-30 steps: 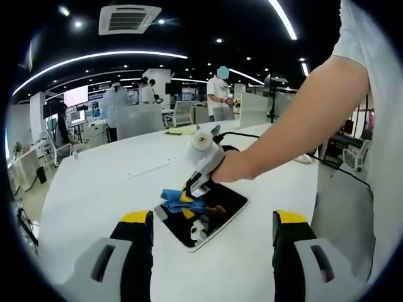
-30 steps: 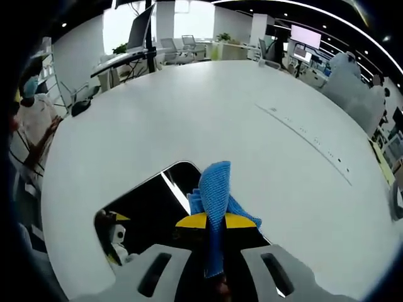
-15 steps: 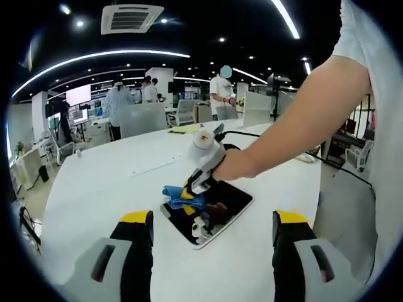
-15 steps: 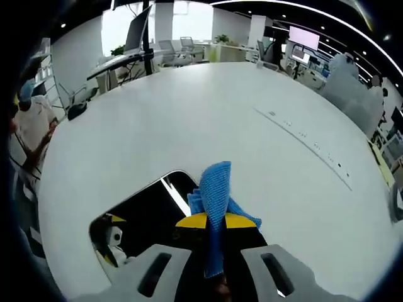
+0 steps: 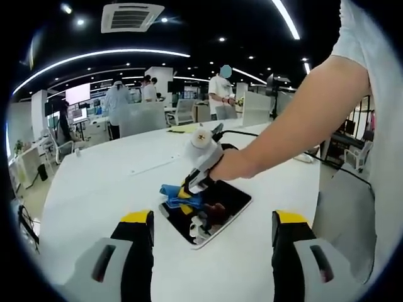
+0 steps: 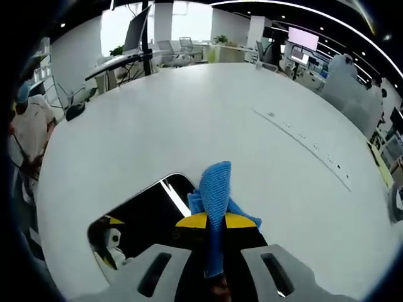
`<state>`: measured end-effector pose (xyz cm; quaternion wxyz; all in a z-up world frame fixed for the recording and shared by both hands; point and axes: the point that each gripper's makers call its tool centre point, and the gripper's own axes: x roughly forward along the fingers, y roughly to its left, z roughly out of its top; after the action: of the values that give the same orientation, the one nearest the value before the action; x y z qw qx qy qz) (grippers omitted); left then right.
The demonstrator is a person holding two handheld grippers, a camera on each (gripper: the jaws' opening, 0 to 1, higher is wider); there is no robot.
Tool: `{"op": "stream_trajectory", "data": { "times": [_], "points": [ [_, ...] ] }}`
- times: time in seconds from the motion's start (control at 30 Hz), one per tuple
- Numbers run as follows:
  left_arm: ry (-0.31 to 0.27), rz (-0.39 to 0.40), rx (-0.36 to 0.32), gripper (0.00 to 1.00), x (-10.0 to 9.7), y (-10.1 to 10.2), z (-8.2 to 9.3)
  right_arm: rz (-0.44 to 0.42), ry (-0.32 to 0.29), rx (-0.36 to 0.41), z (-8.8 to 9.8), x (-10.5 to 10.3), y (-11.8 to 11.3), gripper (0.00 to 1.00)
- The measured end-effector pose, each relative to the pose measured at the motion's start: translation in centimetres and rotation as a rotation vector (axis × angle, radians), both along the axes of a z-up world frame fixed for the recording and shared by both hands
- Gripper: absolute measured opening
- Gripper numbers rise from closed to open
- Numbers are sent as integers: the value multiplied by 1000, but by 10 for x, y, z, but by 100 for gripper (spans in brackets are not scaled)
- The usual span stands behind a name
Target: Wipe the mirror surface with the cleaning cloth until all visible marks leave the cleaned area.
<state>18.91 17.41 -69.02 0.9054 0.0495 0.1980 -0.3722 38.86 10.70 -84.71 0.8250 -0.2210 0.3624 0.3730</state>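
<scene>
Left gripper view: own left gripper held above the white table, jaws spread wide apart with nothing between them, yellow-tipped, rising at 7 and 5 o'clock of the frame. Between them, toward centre, the mirror lies flat on the table, a dark rounded rectangle with a pale edge. Right gripper enters from 3 o'clock in a person's hand, bare forearm running off toward 2 o'clock. Its tips press the blue cleaning cloth down at the mirror's 9 o'clock edge; cloth overlaps the mirror's rim and partly the table. Reflections of the gripper show in the glass; marks on the surface too small to judge. People stand at desks far off, around 11–12 o'clock.

Right gripper view: right gripper jaws clenched on the cleaning cloth, yellow tips pinched together at 6 o'clock, cloth standing up between them and hanging down behind. Mirror lies at 7–8 o'clock of the cloth, touching it, its near corner under the jaws. Table fills the rest, a faint seam line running toward 3 o'clock.
</scene>
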Motion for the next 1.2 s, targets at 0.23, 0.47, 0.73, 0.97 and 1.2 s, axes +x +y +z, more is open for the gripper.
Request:
{"op": "stream_trajectory", "data": {
  "times": [0.23,0.47,0.73,0.97,1.2],
  "points": [
    [0,2,-2,77,0,1,1,-14,0,-4,0,-1,0,2],
    [0,1,-1,77,-2,2,1,-7,4,-4,1,-4,1,2],
    [-7,5,-11,77,0,2,4,3,8,-13,0,-8,3,2],
    [-9,4,-11,77,-1,2,4,11,13,-11,0,-13,5,2],
    [-13,3,-9,77,-2,1,5,21,15,-9,0,-20,7,2]
  ]
}}
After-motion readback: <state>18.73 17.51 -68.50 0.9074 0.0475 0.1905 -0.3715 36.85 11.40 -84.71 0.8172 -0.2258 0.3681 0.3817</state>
